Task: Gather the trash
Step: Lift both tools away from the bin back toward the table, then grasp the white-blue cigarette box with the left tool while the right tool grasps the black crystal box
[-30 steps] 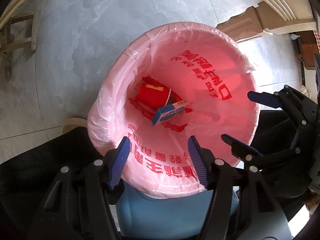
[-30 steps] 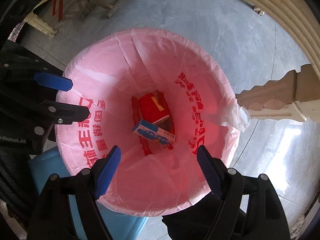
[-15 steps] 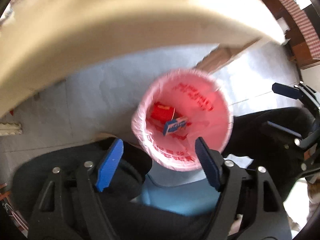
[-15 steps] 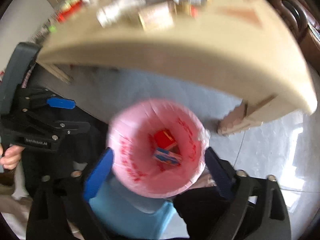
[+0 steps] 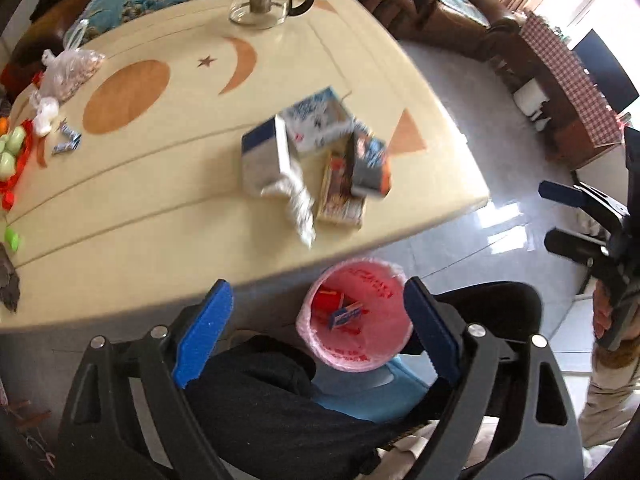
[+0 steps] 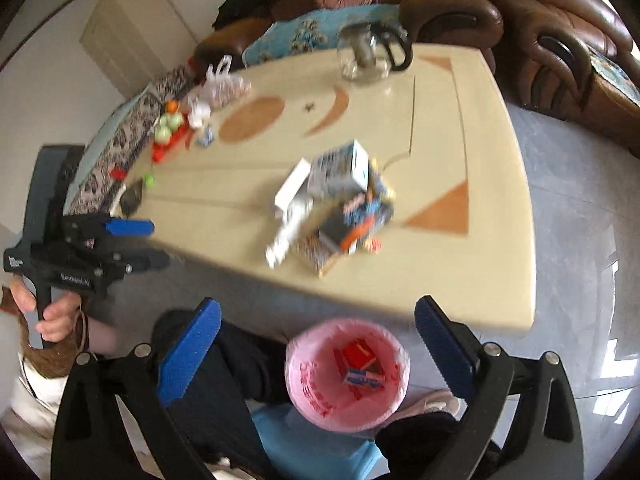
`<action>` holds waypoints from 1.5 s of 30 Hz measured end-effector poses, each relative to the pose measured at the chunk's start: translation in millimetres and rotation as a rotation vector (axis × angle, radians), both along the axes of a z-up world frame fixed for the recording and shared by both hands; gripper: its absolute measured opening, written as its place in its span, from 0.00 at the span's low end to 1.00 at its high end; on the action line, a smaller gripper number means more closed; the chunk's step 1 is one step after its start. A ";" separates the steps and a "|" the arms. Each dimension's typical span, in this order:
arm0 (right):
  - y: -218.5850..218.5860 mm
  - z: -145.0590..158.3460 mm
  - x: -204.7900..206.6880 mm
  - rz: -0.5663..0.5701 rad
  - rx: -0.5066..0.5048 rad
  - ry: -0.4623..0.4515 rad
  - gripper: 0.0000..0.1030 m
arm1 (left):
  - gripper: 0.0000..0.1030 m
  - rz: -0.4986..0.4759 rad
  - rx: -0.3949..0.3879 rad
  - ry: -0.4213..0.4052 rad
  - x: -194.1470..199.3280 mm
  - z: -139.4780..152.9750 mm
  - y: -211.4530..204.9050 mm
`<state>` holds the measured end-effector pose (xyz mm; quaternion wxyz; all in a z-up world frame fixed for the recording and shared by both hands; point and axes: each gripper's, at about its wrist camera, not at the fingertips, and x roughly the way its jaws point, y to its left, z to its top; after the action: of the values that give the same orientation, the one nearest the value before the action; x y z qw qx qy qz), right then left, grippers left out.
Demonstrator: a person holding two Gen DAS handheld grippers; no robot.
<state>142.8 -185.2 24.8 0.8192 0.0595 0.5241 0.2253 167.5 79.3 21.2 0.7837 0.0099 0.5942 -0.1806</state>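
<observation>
Trash waits in two places: one heap of cartons [image 5: 316, 160] on the cream surface [image 5: 160, 208], two boxes inside one pink-lined bin [image 5: 356, 316]. Left tool [image 5: 316, 336] and right tool [image 6: 316, 352] gape wide, empty, jaws freshly opened.

L gripper [image 5: 316, 336] fingers just opening, empty, R gripper [image 6: 316, 352] wide, empty

both wrist views downward, sharing table [image 5: 120, 216]
</observation>
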 end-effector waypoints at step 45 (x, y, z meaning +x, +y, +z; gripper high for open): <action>47.2 -116.2 151.4 -0.065 -0.064 0.345 0.92 | 0.83 0.019 -0.127 0.307 178.6 -137.1 10.1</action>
<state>294.1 -138.0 -91.3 0.7255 0.0883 0.6614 0.1683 346.1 89.5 -115.9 0.6844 -0.0728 0.6945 -0.2098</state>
